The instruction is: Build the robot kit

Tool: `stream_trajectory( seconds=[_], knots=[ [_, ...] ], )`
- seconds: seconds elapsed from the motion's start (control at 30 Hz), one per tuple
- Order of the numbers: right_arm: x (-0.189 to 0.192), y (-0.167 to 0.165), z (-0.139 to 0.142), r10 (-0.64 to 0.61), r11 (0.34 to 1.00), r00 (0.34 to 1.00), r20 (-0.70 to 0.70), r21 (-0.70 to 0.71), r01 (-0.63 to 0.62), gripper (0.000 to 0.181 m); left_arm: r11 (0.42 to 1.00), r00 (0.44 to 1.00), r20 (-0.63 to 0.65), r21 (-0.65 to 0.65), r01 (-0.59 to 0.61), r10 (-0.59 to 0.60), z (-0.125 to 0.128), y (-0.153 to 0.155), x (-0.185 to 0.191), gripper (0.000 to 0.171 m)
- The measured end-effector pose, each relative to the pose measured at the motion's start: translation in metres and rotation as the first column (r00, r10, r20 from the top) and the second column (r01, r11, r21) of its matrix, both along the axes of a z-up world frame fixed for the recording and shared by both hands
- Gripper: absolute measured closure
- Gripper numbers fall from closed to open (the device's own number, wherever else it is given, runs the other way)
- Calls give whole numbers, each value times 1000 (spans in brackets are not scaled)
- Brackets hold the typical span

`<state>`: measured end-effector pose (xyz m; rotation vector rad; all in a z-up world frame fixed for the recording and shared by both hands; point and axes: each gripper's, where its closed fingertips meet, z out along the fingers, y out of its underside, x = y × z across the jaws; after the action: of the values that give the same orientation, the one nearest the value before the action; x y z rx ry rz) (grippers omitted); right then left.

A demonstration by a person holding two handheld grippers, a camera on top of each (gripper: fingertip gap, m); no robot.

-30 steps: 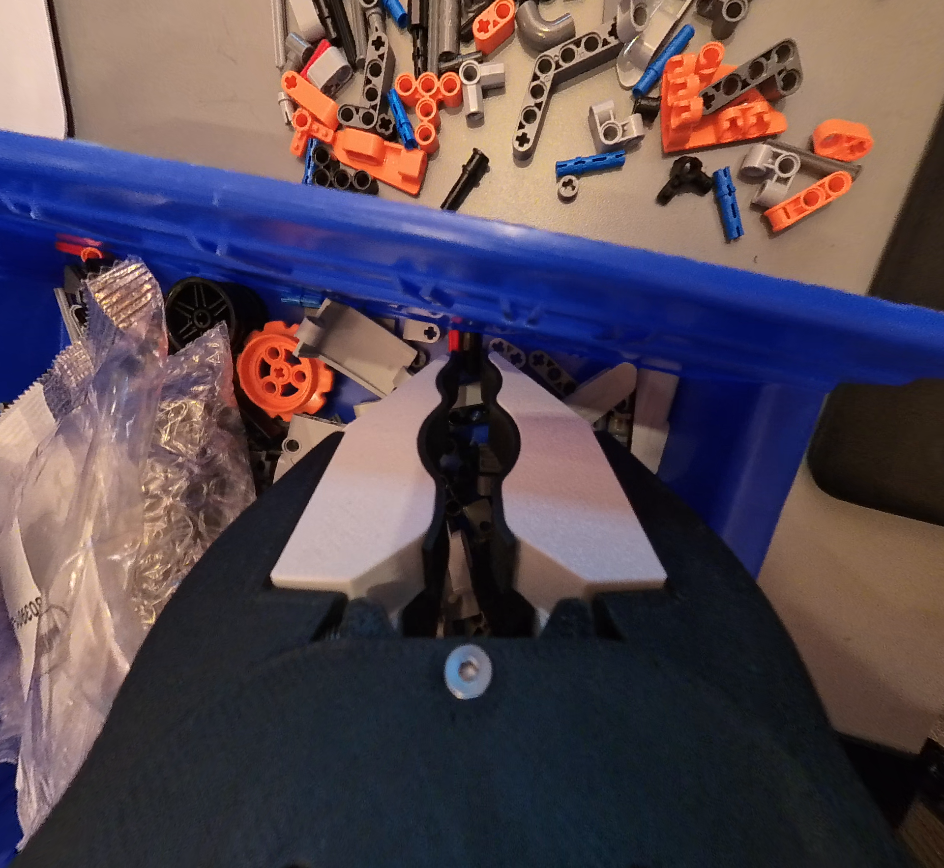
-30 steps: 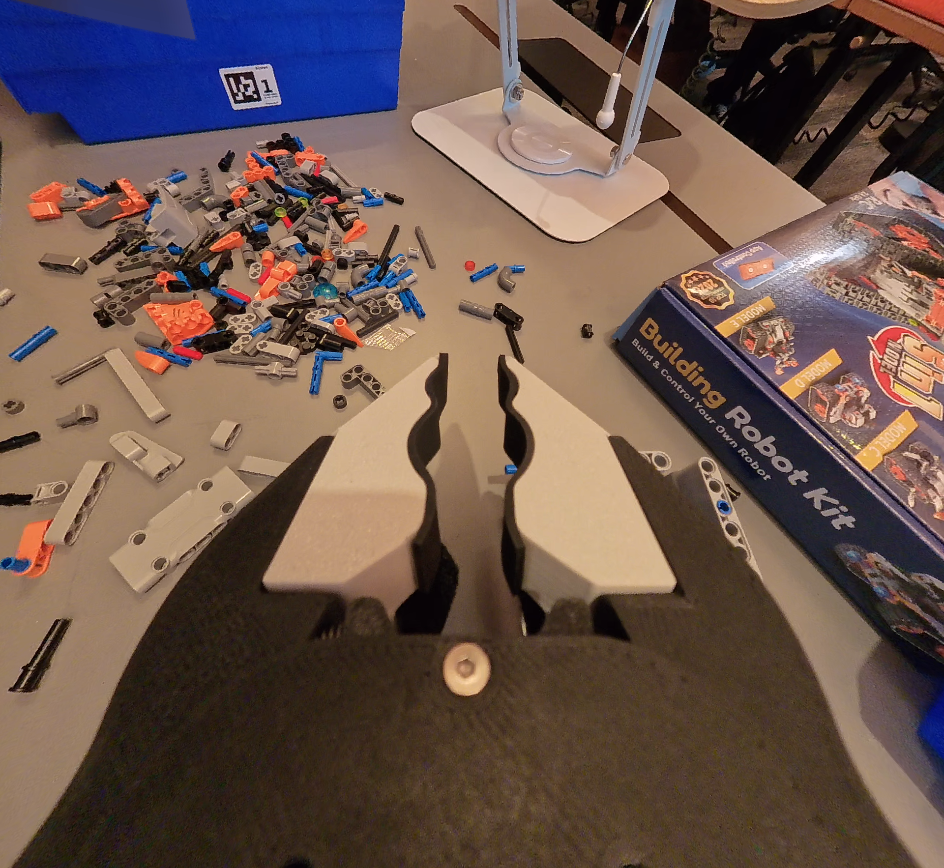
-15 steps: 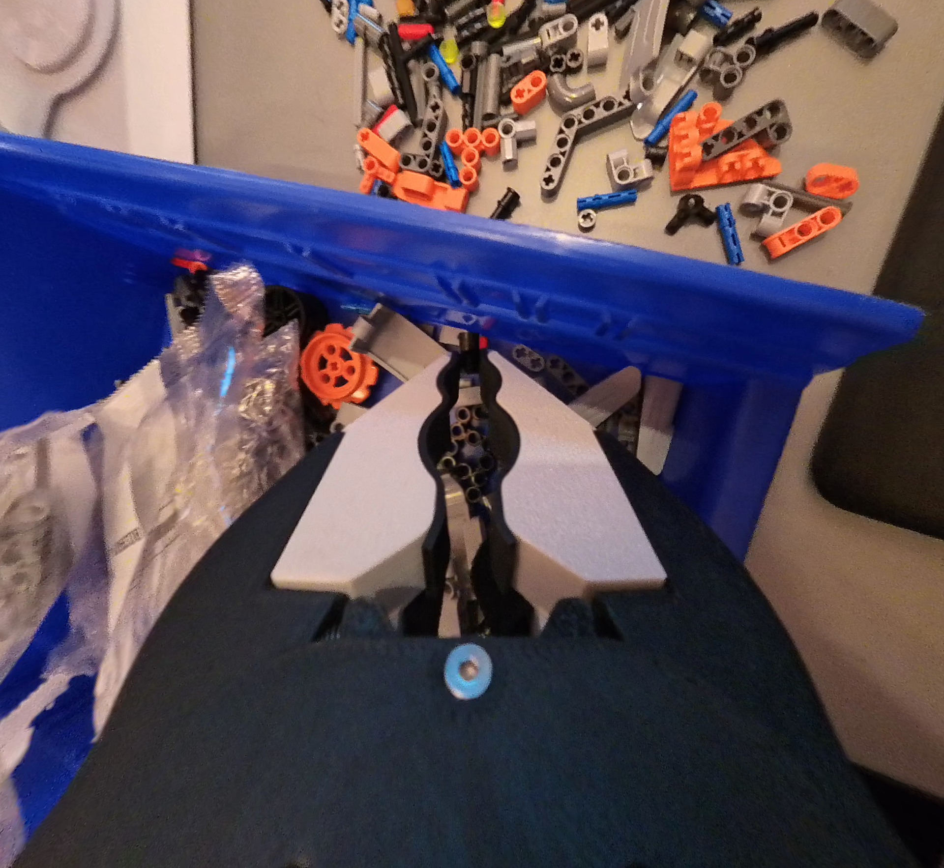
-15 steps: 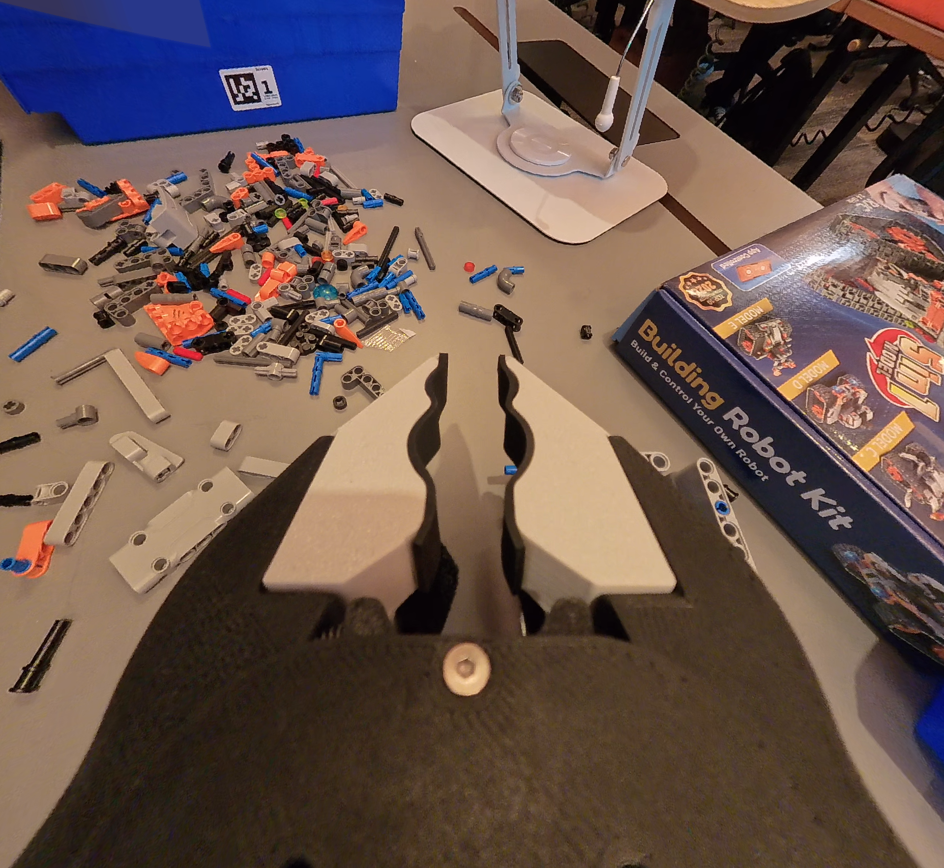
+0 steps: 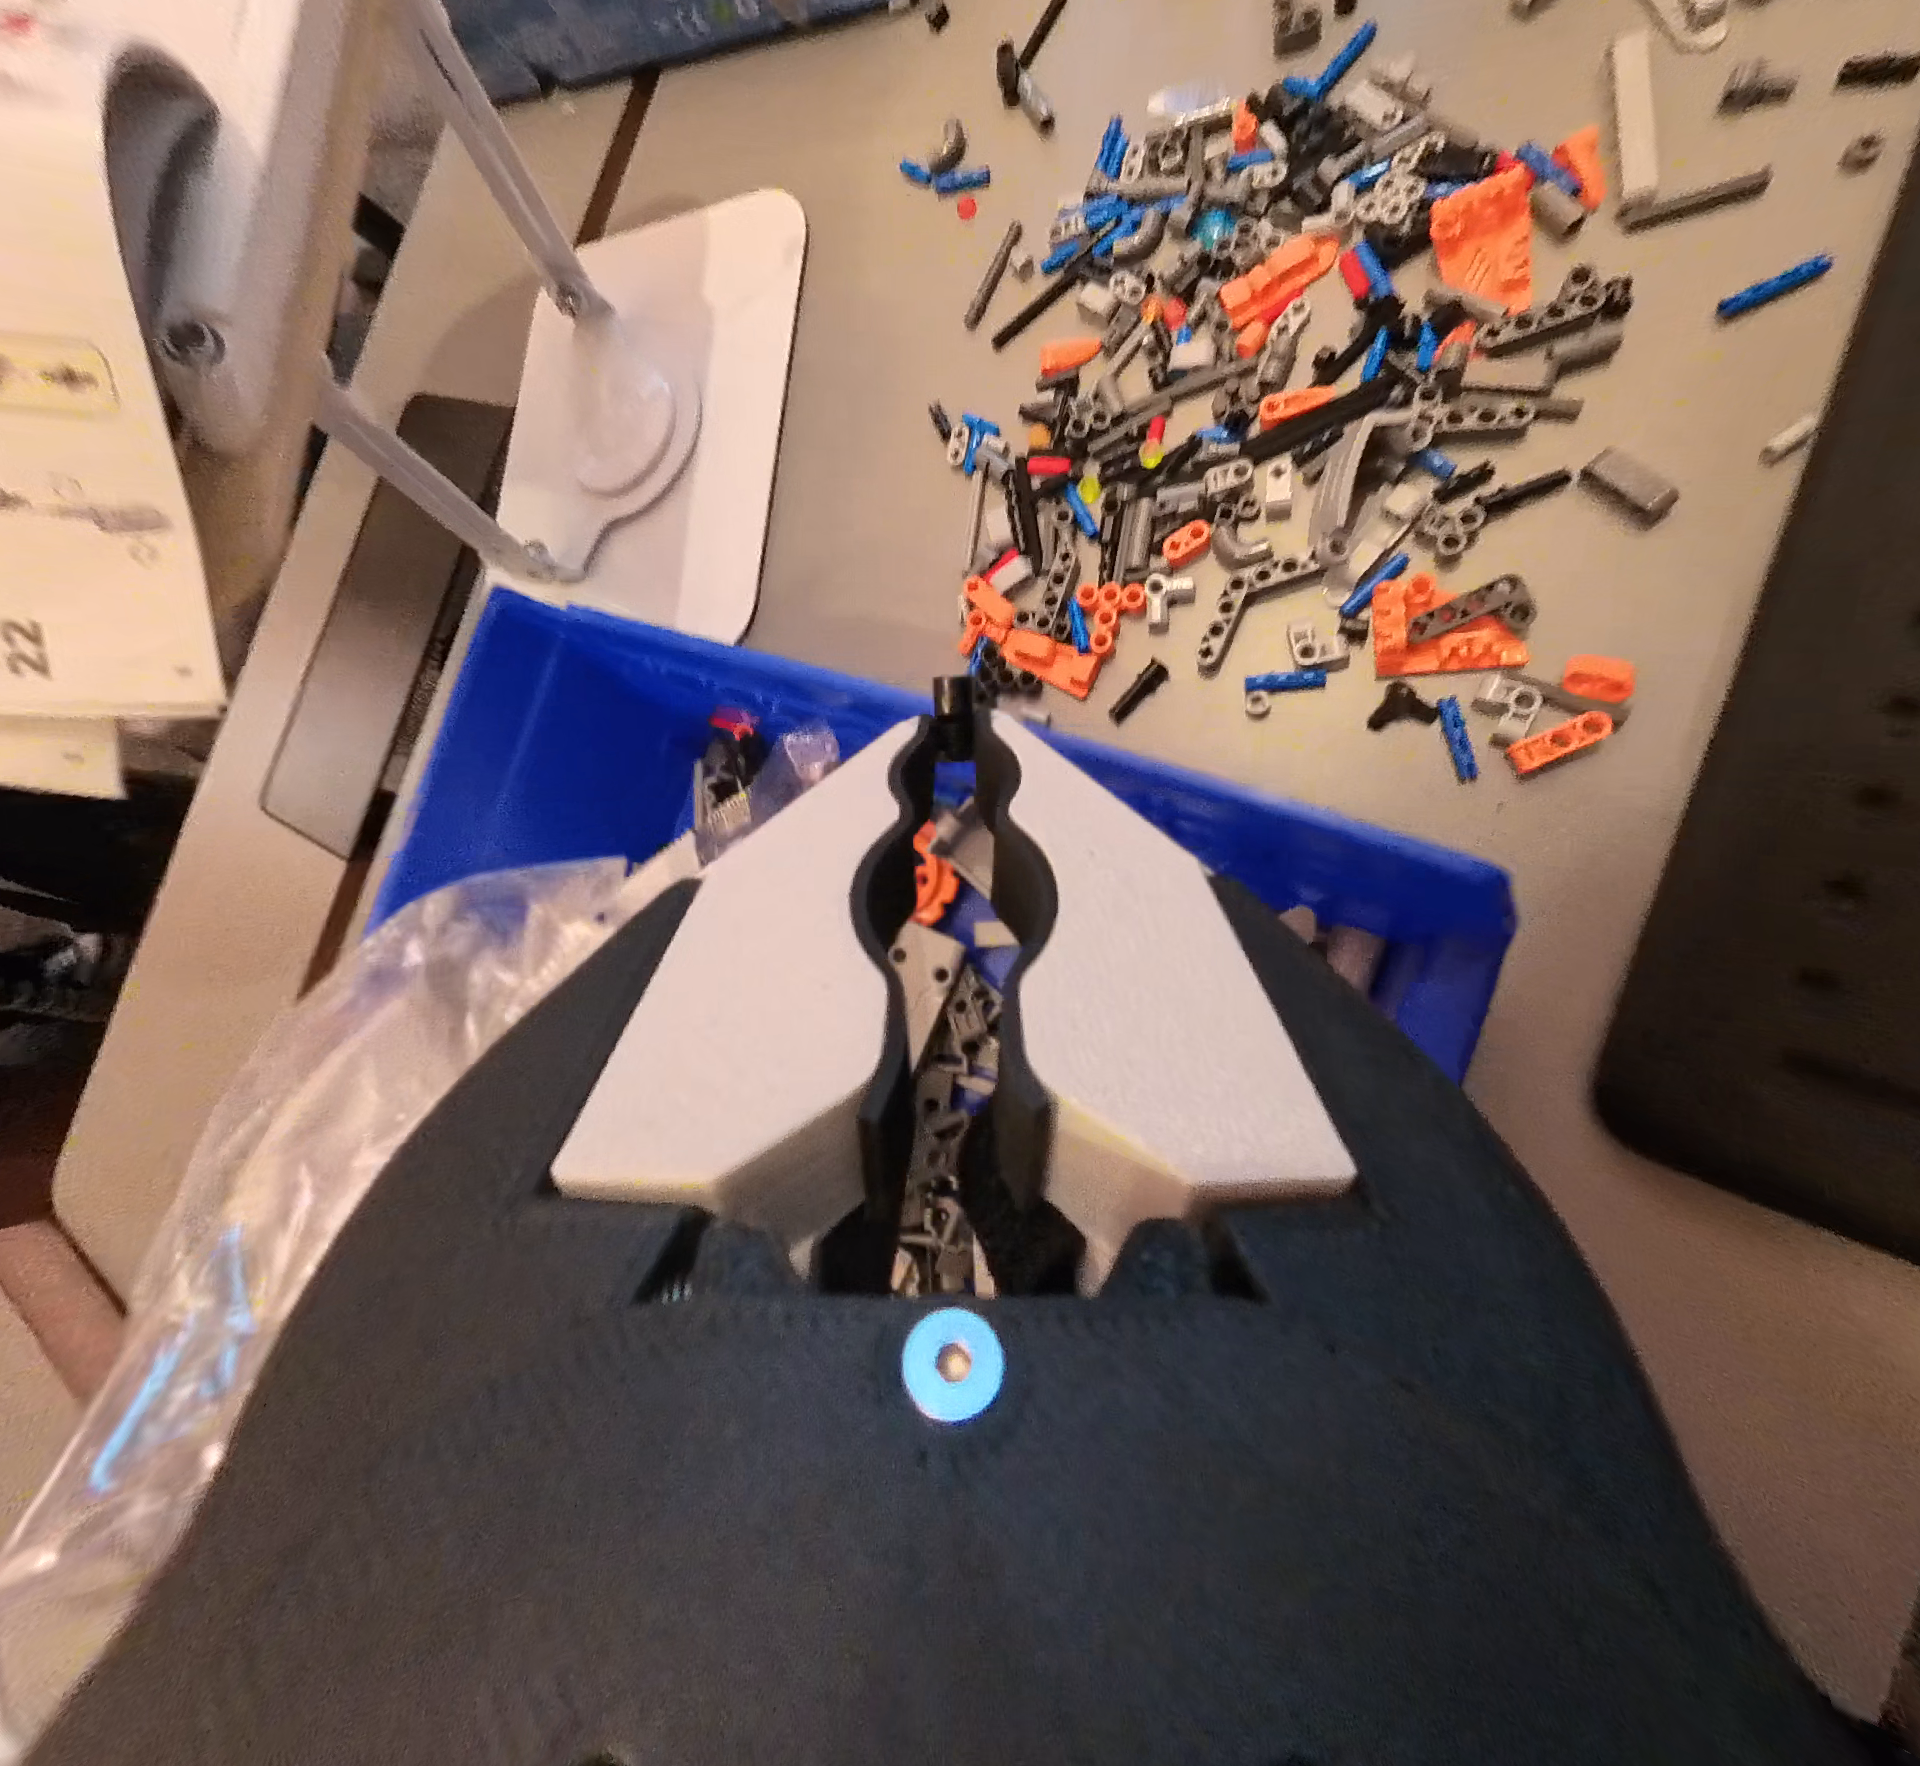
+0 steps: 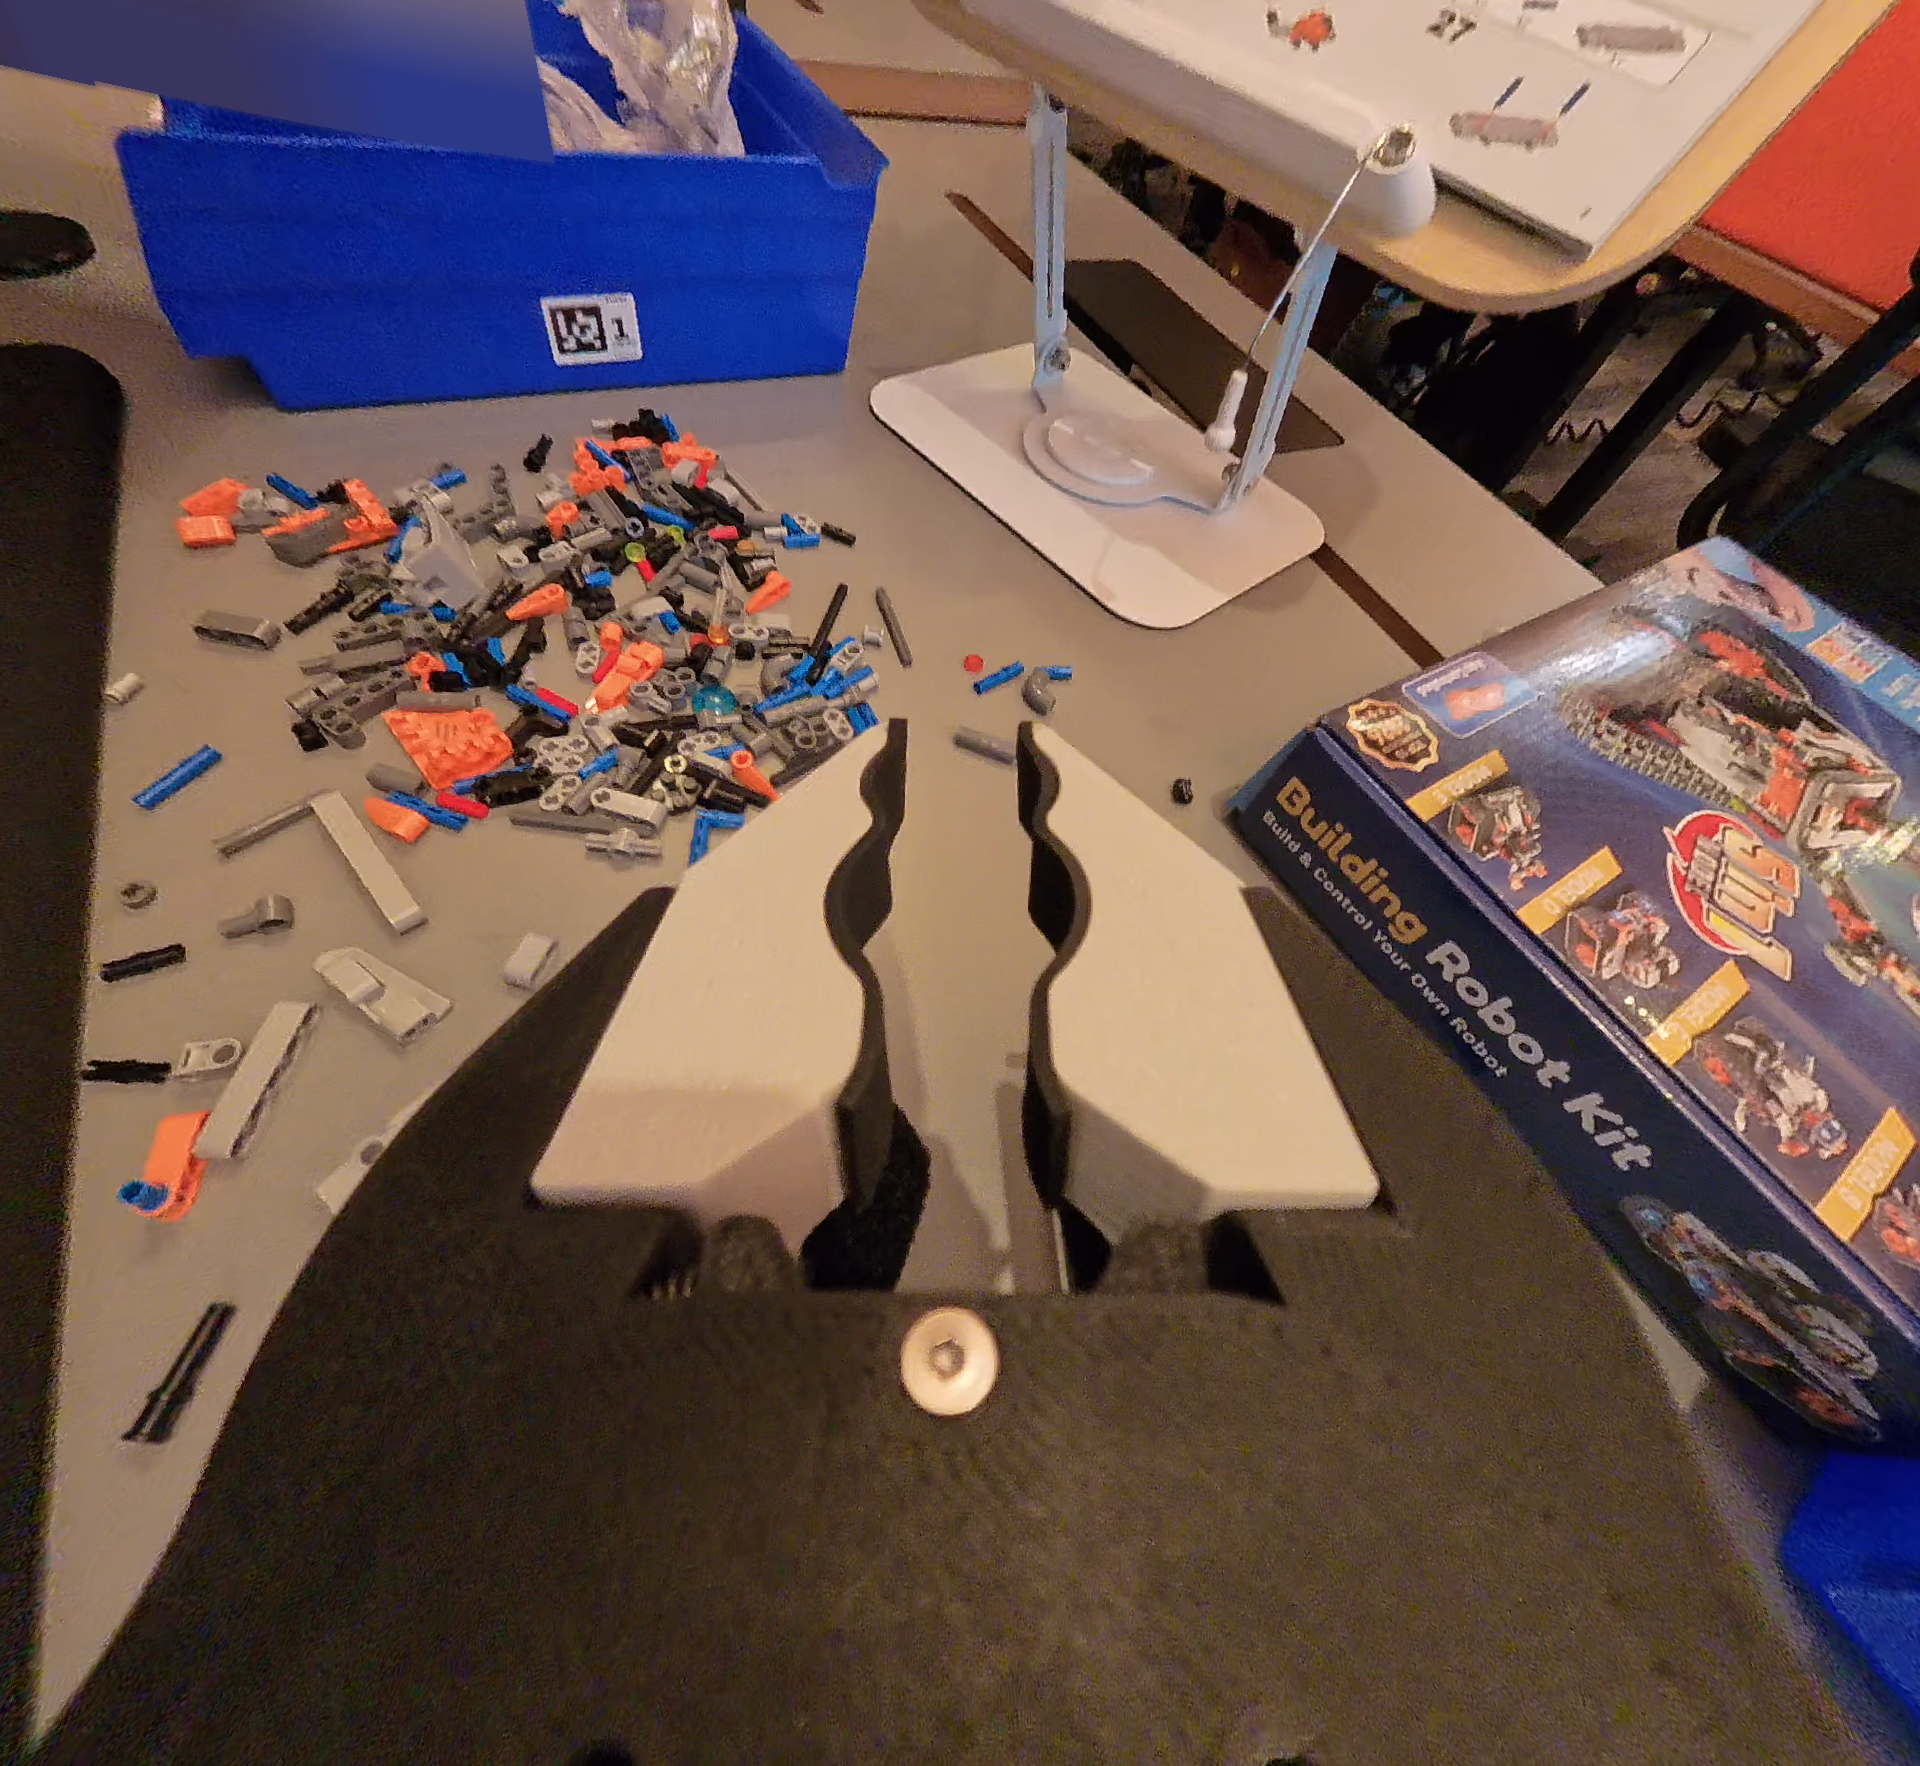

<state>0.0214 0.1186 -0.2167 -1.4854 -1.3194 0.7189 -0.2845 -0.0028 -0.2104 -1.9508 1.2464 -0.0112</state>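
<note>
Left gripper: the left gripper (image 5: 954, 729) hangs above the blue bin (image 5: 582, 740), its fingers drawn almost together and pinching a small black pin (image 5: 951, 700) at their very tips
Black pin: upright between the fingertips, above the bin's far wall, its top end standing clear of them
Blue bin: on the grey table (image 5: 862, 386), holding loose grey and orange parts and clear plastic bags (image 5: 312, 1041) that spill over its near left side
Right gripper: the right gripper (image 6: 961, 745) sits well apart from the bin, low over bare table, fingers parted by a clear gap with nothing between them
Pile of parts: a spread of orange, blue, black and grey building pieces (image 6: 561, 656) lies on the table just in front of the bin
White stand: its flat base (image 6: 1101, 511) rests beside the bin's end, carrying an open instruction booklet (image 6: 1507, 2) above
Kit box: a dark blue printed box (image 6: 1621, 937) lies beyond the stand from the bin, near the right gripper
</note>
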Motion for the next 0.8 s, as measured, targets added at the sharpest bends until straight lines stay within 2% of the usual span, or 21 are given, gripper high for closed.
stream_trajectory(
  seconds=[0.23, 0.47, 0.57, 0.8],
  knots=[
    [10, -10, 38, -15, 999, 996, -87, 30, 17, 160, 996, 999, 18, 68, 49, -50, 34, -4, 51, 167],
    [19, -47, 80, 34, 999, 979, -203, -33, -42, 157, 984, 983, 103, 107, 144, -155, 54, -5, 137, 167],
    [18, -70, 78, 68, 989, 972, -226, -109, -95, 158, 971, 965, 128, 109, 215, -228, 48, -8, 186, 167],
    [20, -109, 49, 91, 937, 953, -290, -299, -181, 158, 931, 940, 57, 167, 323, -336, 20, -11, 273, 167]
  ],
)
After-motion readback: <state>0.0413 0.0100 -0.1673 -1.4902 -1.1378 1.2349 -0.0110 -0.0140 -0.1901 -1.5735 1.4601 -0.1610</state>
